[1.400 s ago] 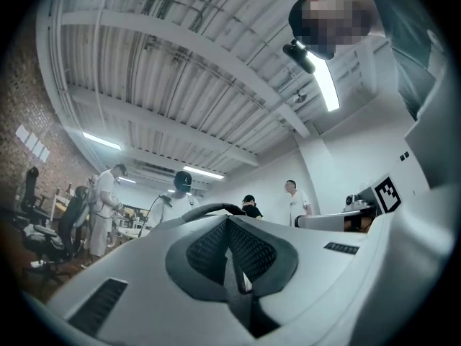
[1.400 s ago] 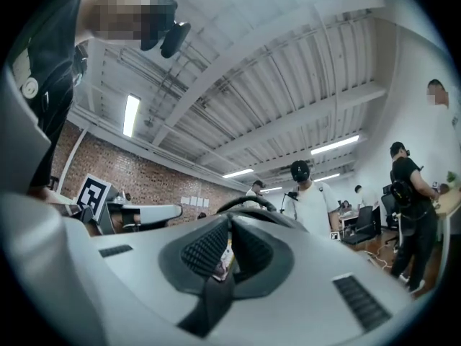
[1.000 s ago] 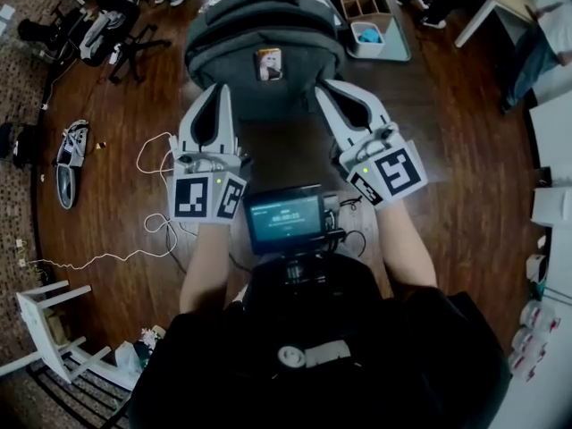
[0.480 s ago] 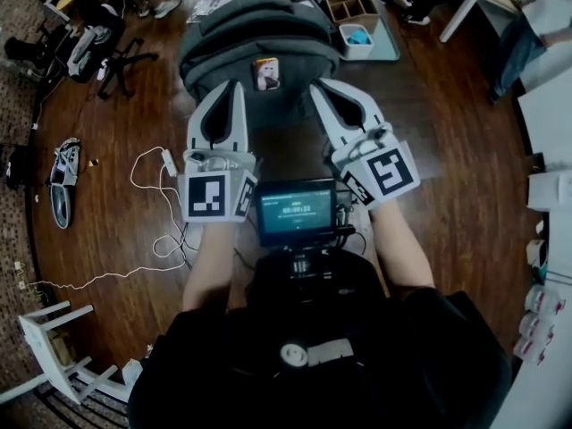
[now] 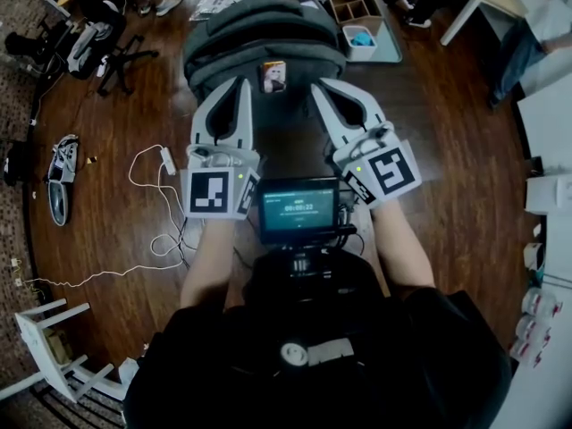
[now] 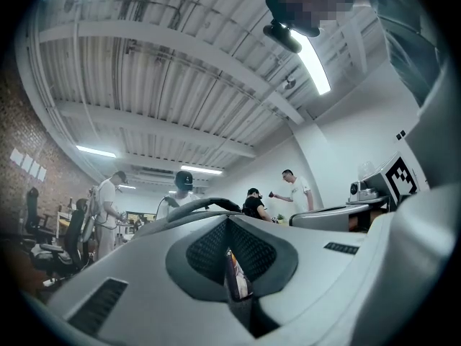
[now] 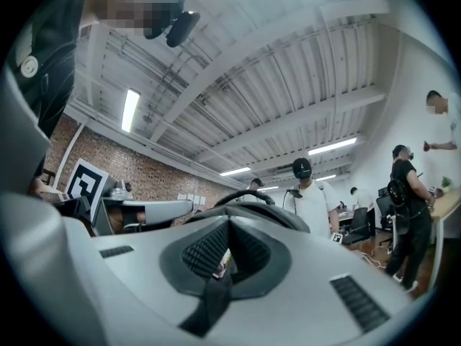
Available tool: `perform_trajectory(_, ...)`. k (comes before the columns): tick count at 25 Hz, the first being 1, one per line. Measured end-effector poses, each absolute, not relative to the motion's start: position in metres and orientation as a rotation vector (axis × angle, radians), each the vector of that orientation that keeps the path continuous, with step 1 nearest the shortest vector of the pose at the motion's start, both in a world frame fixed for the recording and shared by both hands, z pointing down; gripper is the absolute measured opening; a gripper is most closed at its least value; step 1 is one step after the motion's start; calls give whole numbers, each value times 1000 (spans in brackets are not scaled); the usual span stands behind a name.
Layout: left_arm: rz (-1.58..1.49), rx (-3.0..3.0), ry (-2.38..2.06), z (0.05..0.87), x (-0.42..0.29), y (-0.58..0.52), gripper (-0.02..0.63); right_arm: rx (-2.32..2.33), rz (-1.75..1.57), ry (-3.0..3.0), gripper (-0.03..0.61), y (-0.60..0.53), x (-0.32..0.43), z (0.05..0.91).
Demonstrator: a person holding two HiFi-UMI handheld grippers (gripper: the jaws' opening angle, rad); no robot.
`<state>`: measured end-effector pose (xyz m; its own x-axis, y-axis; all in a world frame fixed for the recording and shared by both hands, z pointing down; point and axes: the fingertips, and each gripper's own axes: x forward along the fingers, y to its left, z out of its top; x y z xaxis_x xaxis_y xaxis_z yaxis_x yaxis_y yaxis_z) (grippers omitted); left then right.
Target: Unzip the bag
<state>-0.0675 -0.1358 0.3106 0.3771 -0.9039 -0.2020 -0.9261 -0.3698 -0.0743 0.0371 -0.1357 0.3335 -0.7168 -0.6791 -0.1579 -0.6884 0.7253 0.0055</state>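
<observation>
Evidently poised to start on the zip, left gripper (image 5: 238,82) and right gripper (image 5: 320,88) sit pinched together, empty, tips just beside the grey bag (image 5: 264,34) standing toward the far edge of the wooden surface (image 5: 429,105)

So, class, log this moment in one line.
bag: looks zipped | left tongs: shut, at bag | right tongs: just closed further, nothing seen between

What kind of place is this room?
Probably a shared office or workshop: there's a rolling office chair, a brick wall, loose cables on the wooden floor, and several people standing around.
</observation>
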Motion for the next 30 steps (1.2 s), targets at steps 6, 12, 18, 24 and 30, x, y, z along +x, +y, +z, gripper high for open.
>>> perform_trajectory(6,207,-2472,1653,312,-65,-136,0,-1105,101,2779,18,-136,40,332)
perform_trajectory(12,205,-2475,1657,313,-67,-135,0,-1106,92,2779,18,-135,39,333)
perform_trajectory(18,201,-2482,1663,316,-69,-133,0,-1095,81,2793,18,-133,34,338)
perform_trajectory(24,197,-2482,1669,318,-71,-129,0,-1097,86,2805,17,-129,32,340)
perform_trajectory(30,194,-2482,1664,318,-70,-130,0,-1098,92,2804,17,-129,32,339)
